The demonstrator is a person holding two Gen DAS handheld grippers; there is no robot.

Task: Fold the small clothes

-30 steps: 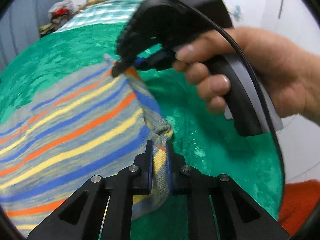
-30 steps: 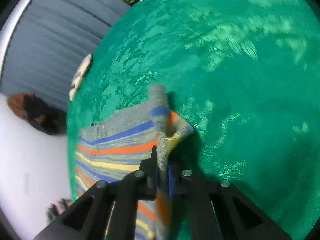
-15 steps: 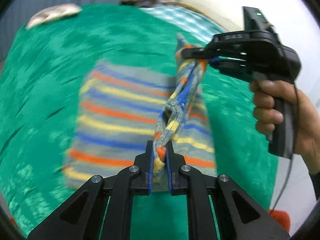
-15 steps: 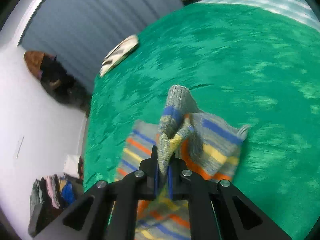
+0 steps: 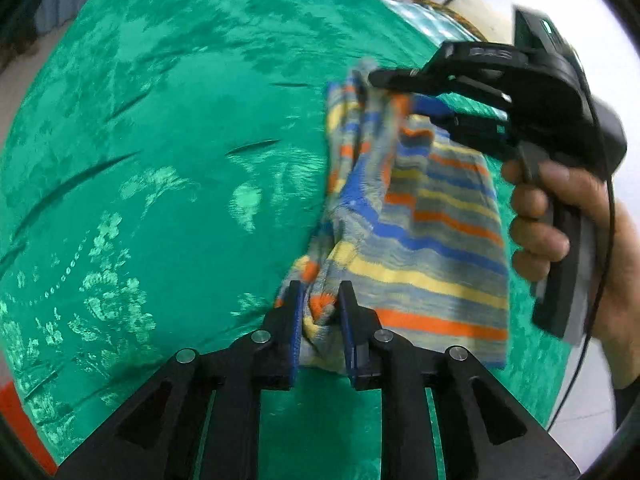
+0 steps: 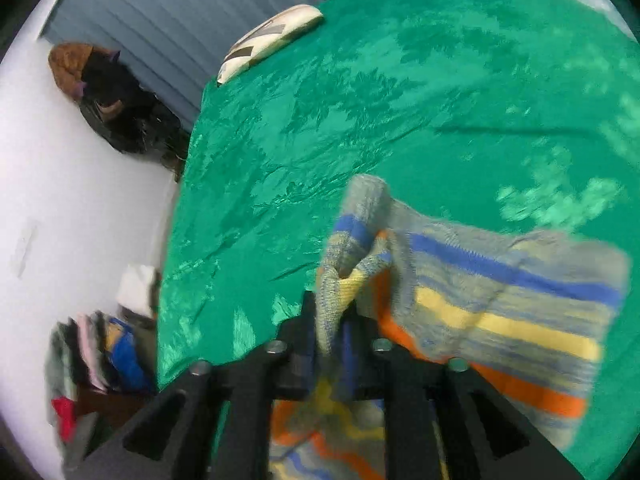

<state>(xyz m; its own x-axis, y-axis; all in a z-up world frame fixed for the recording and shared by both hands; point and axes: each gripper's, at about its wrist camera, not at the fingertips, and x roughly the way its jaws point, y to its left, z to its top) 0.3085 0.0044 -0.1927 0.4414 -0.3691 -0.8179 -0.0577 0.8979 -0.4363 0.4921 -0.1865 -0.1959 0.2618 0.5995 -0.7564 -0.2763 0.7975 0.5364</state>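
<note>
Your left gripper (image 5: 319, 316) and right gripper (image 6: 333, 332) are both opening, the striped garment (image 5: 432, 232) loose between their jaws, to drop the fold onto the green cover (image 5: 180, 160).

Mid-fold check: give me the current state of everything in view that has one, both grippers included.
Striped knitted garment: doubled over, bunched at both gripped corners, on the green patterned bedspread.
Left gripper: jaws opening, garment corner between them.
Right gripper: jaws opening, garment edge between them.
Hand: wrapped around the right gripper's handle.
Cream folded cloth with grey bands: lying flat at the bedspread's far edge.
</note>
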